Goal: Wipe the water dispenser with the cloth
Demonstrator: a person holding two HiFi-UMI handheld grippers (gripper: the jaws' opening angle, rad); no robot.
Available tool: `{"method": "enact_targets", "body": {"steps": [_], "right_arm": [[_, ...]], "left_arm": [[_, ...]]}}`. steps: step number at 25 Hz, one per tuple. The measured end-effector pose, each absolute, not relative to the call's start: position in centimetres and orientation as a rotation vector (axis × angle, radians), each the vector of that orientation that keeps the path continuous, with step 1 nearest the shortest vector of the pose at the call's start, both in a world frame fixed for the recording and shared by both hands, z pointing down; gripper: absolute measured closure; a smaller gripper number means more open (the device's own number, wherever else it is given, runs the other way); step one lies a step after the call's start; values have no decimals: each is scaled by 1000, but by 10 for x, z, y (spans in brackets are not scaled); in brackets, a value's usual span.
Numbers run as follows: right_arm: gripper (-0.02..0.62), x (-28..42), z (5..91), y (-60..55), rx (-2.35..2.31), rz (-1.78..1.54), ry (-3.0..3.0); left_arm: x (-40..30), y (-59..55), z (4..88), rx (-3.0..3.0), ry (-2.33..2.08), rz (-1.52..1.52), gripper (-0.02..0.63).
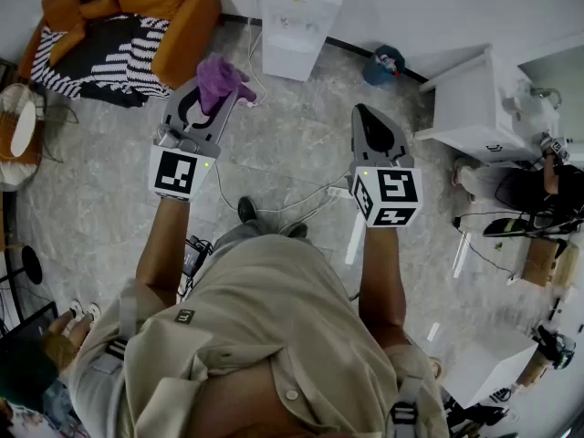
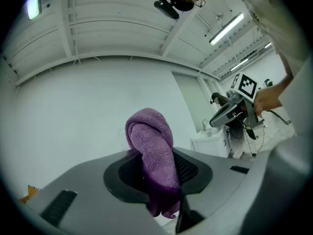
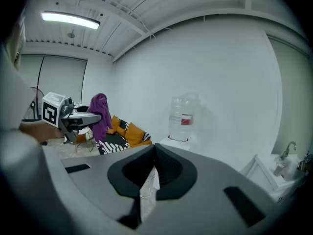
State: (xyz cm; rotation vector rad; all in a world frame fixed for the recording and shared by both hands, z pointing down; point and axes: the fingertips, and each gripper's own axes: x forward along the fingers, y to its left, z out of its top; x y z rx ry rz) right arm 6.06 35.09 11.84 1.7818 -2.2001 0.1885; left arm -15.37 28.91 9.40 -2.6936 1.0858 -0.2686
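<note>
A white water dispenser (image 1: 299, 21) stands against the far wall, and its clear bottle (image 3: 184, 119) shows in the right gripper view. My left gripper (image 1: 208, 89) is shut on a purple cloth (image 1: 222, 82), which bunches up above its jaws (image 2: 152, 153). It hangs in the air left of the dispenser and short of it. My right gripper (image 1: 372, 124) is shut with nothing between its jaws, level with the left one and to the dispenser's right. From the right gripper view the cloth (image 3: 100, 115) hangs off to the left.
An orange sofa with a striped throw (image 1: 119, 27) sits at the far left. White cabinets with a sink (image 1: 488, 103) stand at the right. Cables (image 1: 301, 203) cross the floor ahead of my feet. A dark bag (image 1: 383, 64) lies by the wall.
</note>
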Motion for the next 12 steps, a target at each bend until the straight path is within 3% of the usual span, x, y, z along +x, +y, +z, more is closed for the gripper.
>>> {"method": "enact_targets", "body": {"steps": [12], "right_arm": [[570, 8, 122, 307, 1820, 222, -2213]], "left_arm": [[-207, 243, 103, -2735, 1064, -248, 466]]}}
